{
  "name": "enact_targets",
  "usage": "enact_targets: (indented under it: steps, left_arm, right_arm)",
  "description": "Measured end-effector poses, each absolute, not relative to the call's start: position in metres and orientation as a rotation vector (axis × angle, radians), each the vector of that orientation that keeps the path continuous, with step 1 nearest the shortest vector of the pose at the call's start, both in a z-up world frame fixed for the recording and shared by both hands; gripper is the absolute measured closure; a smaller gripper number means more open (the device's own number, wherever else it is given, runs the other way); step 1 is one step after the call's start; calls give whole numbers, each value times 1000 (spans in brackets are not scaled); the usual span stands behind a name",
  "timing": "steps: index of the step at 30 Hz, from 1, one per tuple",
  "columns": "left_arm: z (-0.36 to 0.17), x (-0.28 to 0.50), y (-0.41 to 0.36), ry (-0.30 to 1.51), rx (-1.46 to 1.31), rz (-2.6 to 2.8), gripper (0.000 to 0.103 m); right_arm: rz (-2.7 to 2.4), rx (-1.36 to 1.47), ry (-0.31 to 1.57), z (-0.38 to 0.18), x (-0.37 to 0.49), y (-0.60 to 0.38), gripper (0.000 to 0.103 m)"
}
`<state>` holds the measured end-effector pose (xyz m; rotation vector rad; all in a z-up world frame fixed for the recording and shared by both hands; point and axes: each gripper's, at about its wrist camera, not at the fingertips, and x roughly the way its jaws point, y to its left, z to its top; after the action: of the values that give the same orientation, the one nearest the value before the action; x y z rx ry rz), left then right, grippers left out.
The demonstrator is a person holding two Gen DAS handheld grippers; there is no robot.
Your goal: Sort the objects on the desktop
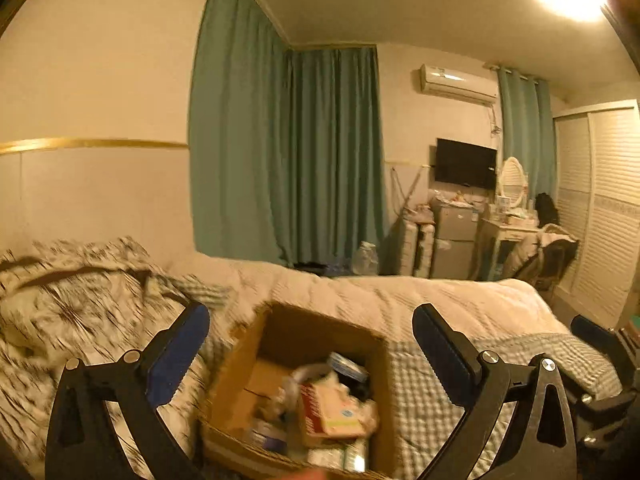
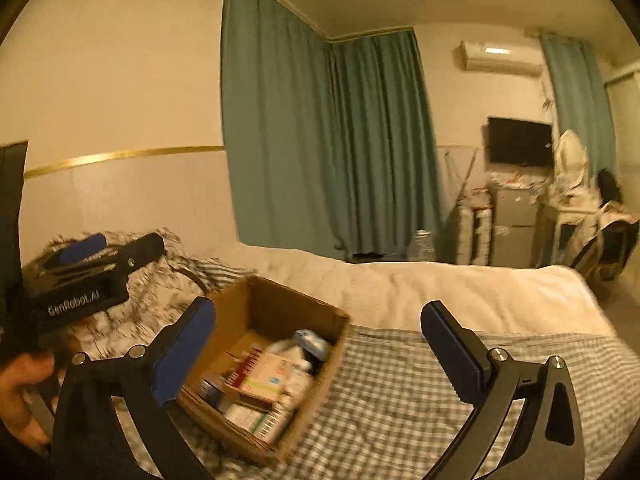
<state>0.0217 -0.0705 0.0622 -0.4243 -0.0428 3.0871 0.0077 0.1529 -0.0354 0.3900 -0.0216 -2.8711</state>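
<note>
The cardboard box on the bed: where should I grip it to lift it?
Grip the cardboard box by opposite side walls, one gripper each, from above. The top is open, the rims are bare, and its load of small packets probably makes one wall sag. Both grippers are open and empty.

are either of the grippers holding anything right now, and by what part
Nothing is held. The left gripper and right gripper both stand wide open above the cardboard box.

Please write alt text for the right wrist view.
The right tool stands open and empty over an open cardboard box of small packages on a checked bedspread. At left, a hand holds the left tool; green curtains hang behind.
</note>
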Motion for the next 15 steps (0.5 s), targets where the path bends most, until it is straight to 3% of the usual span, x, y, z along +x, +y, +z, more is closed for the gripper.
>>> enact_targets:
  steps: [3,15]
  left_arm:
    - [51,25,-53,-42,-459,3027,0]
    - [-29,5,12,251,-596,2981,0]
  right_arm:
    - [-2905,445,-28,-48,16,169,0]
    - [-3025,756,-197,-126,-11,234,0]
